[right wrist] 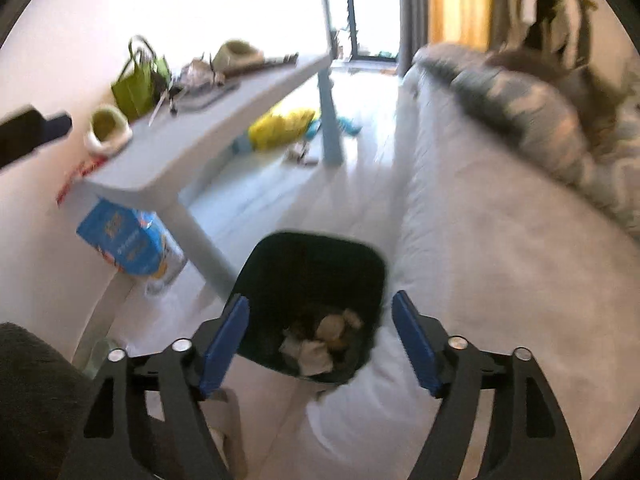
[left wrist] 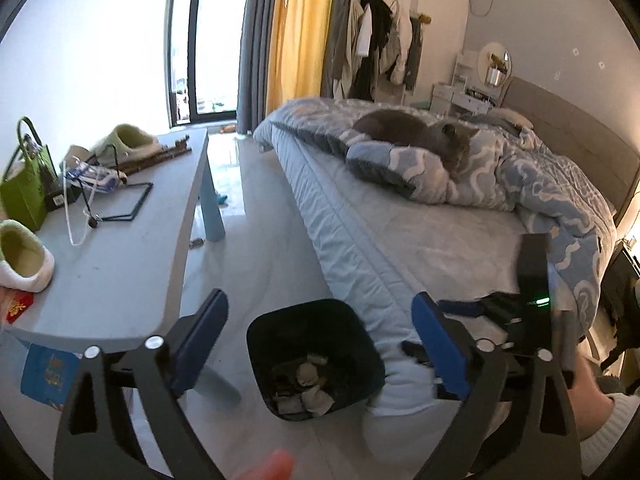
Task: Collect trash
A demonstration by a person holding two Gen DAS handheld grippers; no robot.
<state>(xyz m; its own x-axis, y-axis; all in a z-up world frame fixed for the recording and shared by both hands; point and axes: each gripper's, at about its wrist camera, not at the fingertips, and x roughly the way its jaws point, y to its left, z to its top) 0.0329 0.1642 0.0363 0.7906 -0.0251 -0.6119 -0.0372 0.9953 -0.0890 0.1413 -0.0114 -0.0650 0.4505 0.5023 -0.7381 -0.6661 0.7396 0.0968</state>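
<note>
Your left gripper (left wrist: 320,344) has its blue fingers (left wrist: 200,344) spread wide with nothing between them, and your right gripper (right wrist: 320,344) is spread the same way, also empty. Both hang above the black bin (right wrist: 316,304), which stands on the pale floor between the near leg of the grey table (left wrist: 120,264) on the left and the edge of the bed (left wrist: 400,248) on the right.

The right wrist view is smeared, so judge distances carefully: a low sweep could clip the bin's rim and tip it, spilling what is inside. The two grippers are close together here and could knock each other. A grey cat (left wrist: 420,132) lies on the far bedding; a fast reach that way may startle it.

The trash (left wrist: 308,384) is a small heap of crumpled pale paper wads at the bottom of the bin, well below the rim.
</note>
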